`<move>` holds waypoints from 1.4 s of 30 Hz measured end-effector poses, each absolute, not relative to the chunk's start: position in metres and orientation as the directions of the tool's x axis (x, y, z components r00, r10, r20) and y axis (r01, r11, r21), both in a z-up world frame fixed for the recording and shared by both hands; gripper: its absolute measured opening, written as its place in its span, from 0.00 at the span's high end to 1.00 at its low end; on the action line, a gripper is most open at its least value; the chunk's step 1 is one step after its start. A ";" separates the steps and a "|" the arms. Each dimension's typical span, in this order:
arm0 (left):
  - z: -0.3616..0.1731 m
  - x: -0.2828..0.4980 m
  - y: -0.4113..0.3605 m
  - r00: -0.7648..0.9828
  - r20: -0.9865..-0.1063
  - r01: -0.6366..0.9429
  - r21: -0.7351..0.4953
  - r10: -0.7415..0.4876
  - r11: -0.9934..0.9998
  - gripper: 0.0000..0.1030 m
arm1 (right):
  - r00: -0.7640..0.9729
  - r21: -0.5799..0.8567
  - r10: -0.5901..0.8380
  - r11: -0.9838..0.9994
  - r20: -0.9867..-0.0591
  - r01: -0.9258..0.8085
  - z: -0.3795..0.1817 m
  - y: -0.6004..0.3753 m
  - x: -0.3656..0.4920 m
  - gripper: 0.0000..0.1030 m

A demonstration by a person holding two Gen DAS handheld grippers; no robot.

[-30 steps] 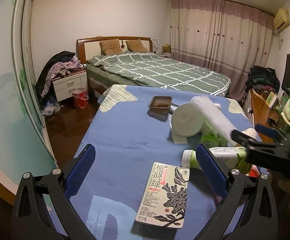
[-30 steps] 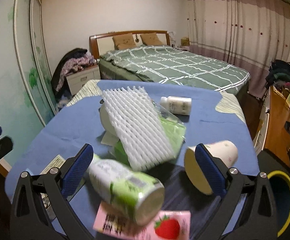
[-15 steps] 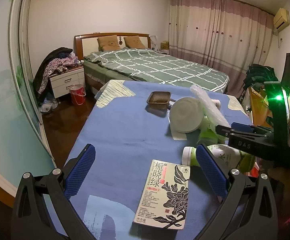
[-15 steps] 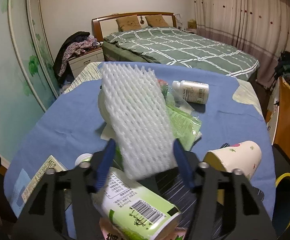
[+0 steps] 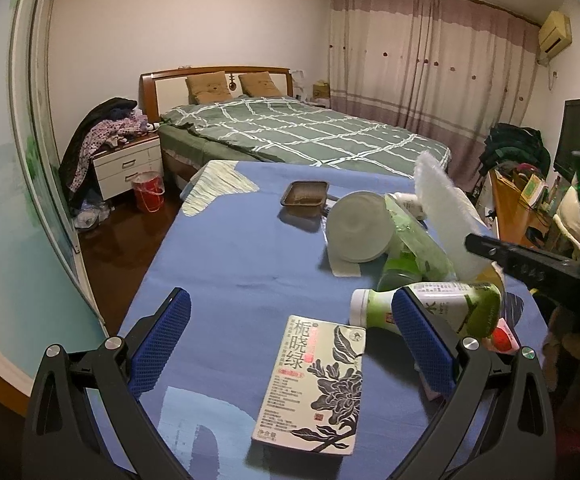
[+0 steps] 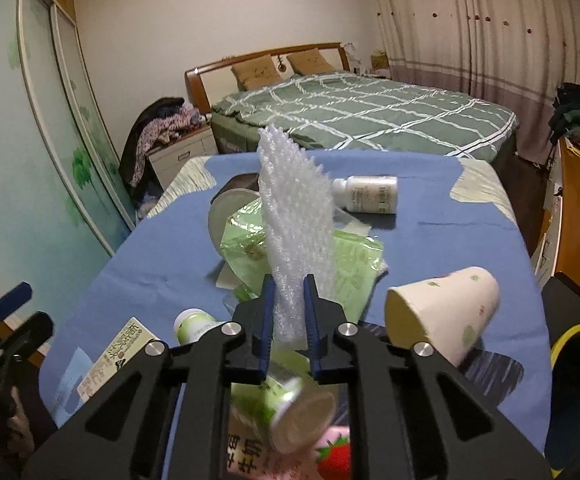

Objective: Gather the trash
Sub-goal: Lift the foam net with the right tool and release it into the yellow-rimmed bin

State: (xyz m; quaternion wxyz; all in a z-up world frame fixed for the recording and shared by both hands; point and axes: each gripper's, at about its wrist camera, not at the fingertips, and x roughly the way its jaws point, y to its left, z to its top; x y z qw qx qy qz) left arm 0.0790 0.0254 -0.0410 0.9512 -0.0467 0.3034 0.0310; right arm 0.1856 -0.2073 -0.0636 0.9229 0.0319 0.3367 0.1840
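A white foam net sheet [image 6: 294, 220] stands up out of a pile of trash on the blue table [image 5: 229, 248]. My right gripper [image 6: 287, 284] is closing, and its blue pads press on the sheet's lower end. In the left wrist view the sheet [image 5: 446, 216] rises at the right, above the right gripper's black body [image 5: 530, 264]. Under the grip lie a green-labelled bottle [image 6: 281, 404] and a pink strawberry carton [image 6: 330, 452]. A paper cup [image 6: 442, 312] lies on its side to the right. My left gripper [image 5: 289, 298] hangs open above a book [image 5: 314, 380], holding nothing.
A green plastic bag [image 6: 249, 248], a white pill bottle [image 6: 370, 194], a pale round tub [image 5: 358, 228] and a brown tray [image 5: 305, 194] lie further back on the table. A yellow-rimmed bin [image 6: 578, 360] stands off the right edge. A bed is beyond.
The right gripper's jaws have come together from wide open onto the foam sheet, which now stands edge-on and more upright. The left gripper has kept its place.
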 end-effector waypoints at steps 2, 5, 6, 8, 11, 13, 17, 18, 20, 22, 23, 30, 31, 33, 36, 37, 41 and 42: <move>-0.041 0.078 0.024 0.812 -0.584 -0.078 -0.073 0.021 0.994 0.04 | 0.718 0.188 0.359 0.932 -0.596 -0.310 -0.059 -0.216 0.180 0.87; -0.045 0.079 0.018 0.807 -0.590 -0.062 -0.075 0.006 0.995 0.04 | 0.740 0.196 0.353 0.935 -0.573 -0.295 -0.051 -0.231 0.169 0.87; -0.045 0.079 0.015 0.806 -0.592 -0.057 -0.075 0.002 0.996 0.04 | 0.746 0.196 0.350 0.937 -0.566 -0.290 -0.049 -0.234 0.165 0.87; -0.048 0.080 0.010 0.802 -0.598 -0.045 -0.073 -0.007 0.996 0.04 | 0.765 0.196 0.335 0.942 -0.550 -0.272 -0.043 -0.245 0.157 0.87; -0.051 0.080 0.005 0.797 -0.604 -0.032 -0.071 -0.018 0.997 0.04 | 0.788 0.195 0.309 0.951 -0.533 -0.241 -0.038 -0.264 0.146 0.87; -0.055 0.081 0.002 0.794 -0.608 -0.027 -0.068 -0.020 0.997 0.04 | 0.807 0.189 0.266 0.963 -0.527 -0.194 -0.038 -0.282 0.137 0.87; -0.063 0.083 -0.001 0.781 -0.625 -0.023 -0.068 -0.024 0.997 0.04 | 0.824 0.185 0.164 0.980 -0.543 -0.074 -0.050 -0.326 0.126 0.87; -0.064 0.083 -0.002 0.778 -0.628 -0.023 -0.067 -0.024 0.997 0.04 | 0.822 0.187 0.140 0.982 -0.551 -0.042 -0.055 -0.338 0.125 0.87; -0.068 0.085 -0.004 0.772 -0.635 -0.022 -0.063 -0.023 0.998 0.04 | 0.815 0.180 0.065 0.982 -0.576 0.049 -0.068 -0.367 0.121 0.87; -0.071 0.085 -0.005 0.768 -0.640 -0.021 -0.061 -0.024 0.998 0.04 | 0.799 0.172 0.001 0.977 -0.601 0.128 -0.081 -0.392 0.118 0.86; -0.073 0.086 -0.006 0.765 -0.644 -0.020 -0.060 -0.023 0.998 0.04 | 0.789 0.168 -0.020 0.973 -0.614 0.156 -0.086 -0.401 0.118 0.86; -0.080 0.090 -0.012 0.748 -0.663 -0.016 -0.045 -0.018 0.999 0.04 | 0.700 0.144 -0.140 0.933 -0.700 0.331 -0.134 -0.460 0.119 0.85; -0.081 0.091 -0.013 0.746 -0.666 -0.014 -0.045 -0.019 0.999 0.04 | 0.690 0.143 -0.144 0.929 -0.709 0.341 -0.138 -0.464 0.118 0.85; -0.083 0.093 -0.014 0.741 -0.672 -0.012 -0.043 -0.020 0.999 0.04 | 0.667 0.141 -0.159 0.917 -0.728 0.372 -0.148 -0.472 0.118 0.80; -0.086 0.094 -0.015 0.735 -0.678 -0.011 -0.039 -0.019 0.999 0.04 | 0.654 0.139 -0.176 0.906 -0.736 0.401 -0.153 -0.479 0.116 0.68; -0.087 0.095 -0.015 0.734 -0.679 -0.011 -0.038 -0.018 0.999 0.04 | 0.655 0.143 -0.176 0.904 -0.735 0.404 -0.153 -0.484 0.119 0.67; -0.094 0.100 -0.014 0.721 -0.692 -0.016 -0.035 -0.013 0.999 0.04 | 0.667 0.148 -0.180 0.903 -0.723 0.404 -0.147 -0.484 0.117 0.64; -0.095 0.100 -0.014 0.718 -0.696 -0.016 -0.036 -0.014 0.999 0.04 | 0.670 0.148 -0.180 0.904 -0.720 0.401 -0.145 -0.483 0.117 0.63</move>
